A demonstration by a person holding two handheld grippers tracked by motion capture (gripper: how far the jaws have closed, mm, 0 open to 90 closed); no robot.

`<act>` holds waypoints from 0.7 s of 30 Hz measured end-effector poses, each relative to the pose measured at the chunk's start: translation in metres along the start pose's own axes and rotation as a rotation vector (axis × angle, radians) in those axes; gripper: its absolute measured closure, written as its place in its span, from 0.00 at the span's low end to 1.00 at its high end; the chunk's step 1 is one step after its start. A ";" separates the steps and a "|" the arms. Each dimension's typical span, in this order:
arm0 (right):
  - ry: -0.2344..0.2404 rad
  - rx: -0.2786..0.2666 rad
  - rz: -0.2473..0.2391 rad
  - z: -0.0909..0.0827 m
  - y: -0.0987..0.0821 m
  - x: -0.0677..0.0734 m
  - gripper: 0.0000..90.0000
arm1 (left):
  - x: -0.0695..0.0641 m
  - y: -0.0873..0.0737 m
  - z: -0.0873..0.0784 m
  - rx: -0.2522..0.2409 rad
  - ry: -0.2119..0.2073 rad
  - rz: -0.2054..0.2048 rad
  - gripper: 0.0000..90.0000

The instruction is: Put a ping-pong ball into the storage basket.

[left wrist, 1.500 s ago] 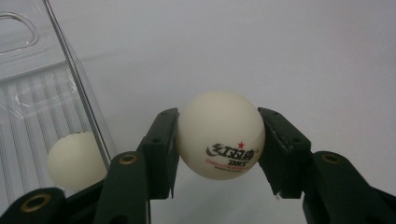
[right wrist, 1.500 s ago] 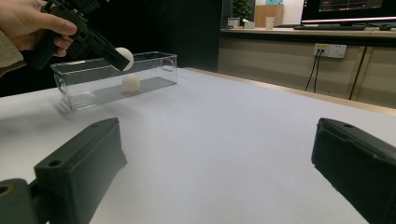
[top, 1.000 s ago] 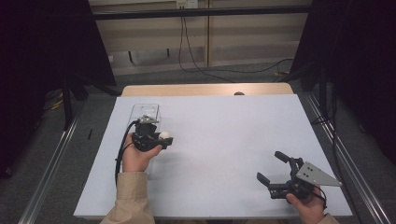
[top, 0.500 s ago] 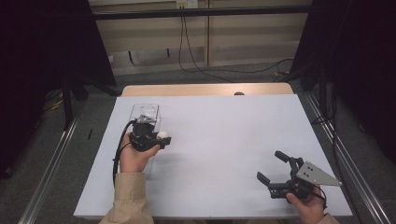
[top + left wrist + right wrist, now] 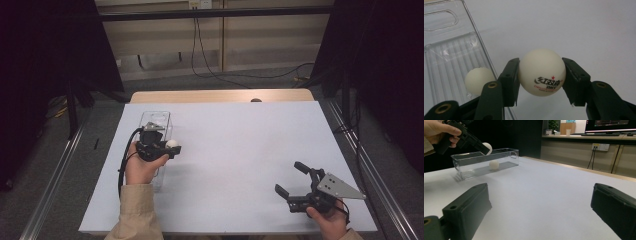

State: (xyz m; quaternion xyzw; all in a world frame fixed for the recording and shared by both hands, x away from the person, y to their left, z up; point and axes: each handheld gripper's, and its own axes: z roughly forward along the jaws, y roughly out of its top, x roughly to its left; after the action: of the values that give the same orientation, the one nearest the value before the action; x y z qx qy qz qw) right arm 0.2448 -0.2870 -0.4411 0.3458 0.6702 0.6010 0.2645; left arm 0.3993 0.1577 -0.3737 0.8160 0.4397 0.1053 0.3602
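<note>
Left gripper view: smooth round ball (image 5: pixel 541 72), ribbed clear box (image 5: pixel 451 60)

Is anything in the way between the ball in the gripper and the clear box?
Nothing visible is. The left gripper holds the ball beside the clear box, whose top is open. One other ball already lies inside, with free room around it.

I see a white-topped rectangular table (image 5: pixel 235 150); a clear plastic rectangular box (image 5: pixel 159 120) sits directly on its left side.
</note>
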 end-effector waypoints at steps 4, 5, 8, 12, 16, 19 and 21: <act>0.000 0.000 0.001 0.000 0.000 0.000 0.02 | 0.001 0.000 -0.002 -0.004 0.002 -0.002 0.57; 0.001 0.002 0.002 0.000 0.000 0.000 0.02 | 0.002 0.001 -0.003 0.002 -0.002 0.006 0.57; 0.001 0.000 0.001 0.000 0.000 0.000 0.02 | 0.001 0.001 -0.003 -0.005 0.004 0.000 0.57; -0.001 -0.002 0.003 0.000 0.000 0.000 0.02 | 0.000 0.002 -0.002 0.000 0.004 0.002 0.57; 0.001 0.001 0.003 0.000 0.000 0.000 0.02 | 0.001 0.002 -0.003 -0.003 0.005 0.000 0.57; 0.001 0.001 0.002 0.000 0.000 0.000 0.02 | 0.002 0.002 -0.004 -0.007 0.011 0.006 0.57; 0.001 -0.001 0.001 0.000 0.000 0.000 0.02 | 0.001 0.002 -0.004 -0.003 0.004 0.005 0.57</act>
State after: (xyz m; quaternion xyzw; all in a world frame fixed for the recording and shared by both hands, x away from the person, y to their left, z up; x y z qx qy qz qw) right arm 0.2447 -0.2870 -0.4411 0.3459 0.6700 0.6015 0.2640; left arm 0.3996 0.1595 -0.3694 0.8163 0.4385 0.1085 0.3601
